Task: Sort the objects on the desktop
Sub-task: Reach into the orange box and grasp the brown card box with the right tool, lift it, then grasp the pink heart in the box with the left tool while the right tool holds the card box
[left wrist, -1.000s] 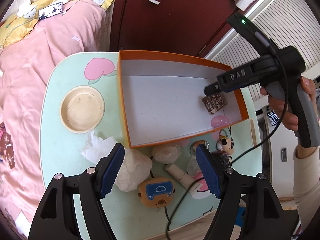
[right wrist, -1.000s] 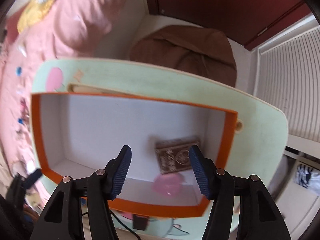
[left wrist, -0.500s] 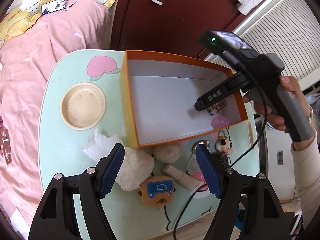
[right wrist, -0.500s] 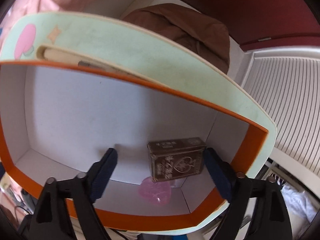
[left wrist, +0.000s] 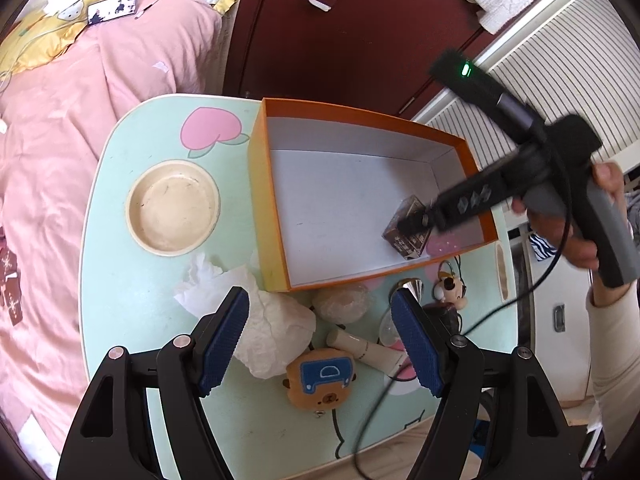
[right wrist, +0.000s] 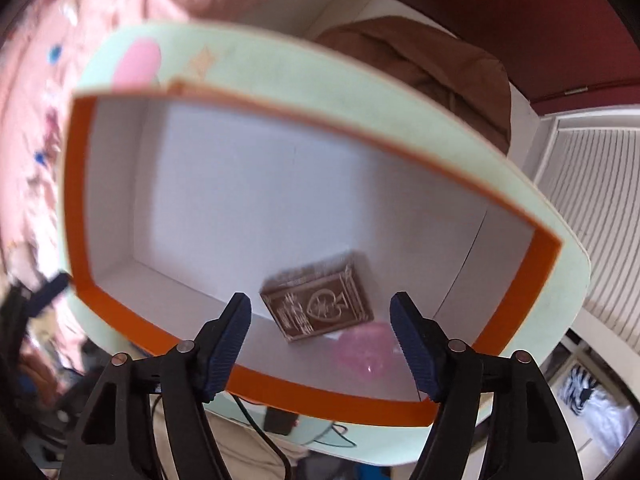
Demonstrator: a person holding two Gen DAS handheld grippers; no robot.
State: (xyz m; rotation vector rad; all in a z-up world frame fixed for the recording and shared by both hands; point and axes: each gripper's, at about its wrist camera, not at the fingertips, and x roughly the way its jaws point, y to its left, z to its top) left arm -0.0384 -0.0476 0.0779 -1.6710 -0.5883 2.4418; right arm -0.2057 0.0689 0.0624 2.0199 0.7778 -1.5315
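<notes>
Hidden: right gripper [right wrist: 320, 332] view motion-blurred; pink translucent thing [right wrist: 366, 350] in box corner hard to identify
Left gripper [left wrist: 320, 336]: wide apart, holding nothing, above crumpled white tissue [left wrist: 276, 328] and brown bear pouch [left wrist: 322, 376]
Right gripper: jaws just narrowed, not gripping; dark brown card pack [right wrist: 318, 304] lies between and beyond its pads
Box: orange-rimmed white cardboard box [left wrist: 260, 208], floor mostly bare
Beyond: cream round dish [left wrist: 132, 216] on mint table [left wrist: 112, 272]

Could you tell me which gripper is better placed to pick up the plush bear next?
Left. The left gripper hangs open directly over the plush bear on the table's near edge, while the right gripper is open over the box, above the card pack.
</notes>
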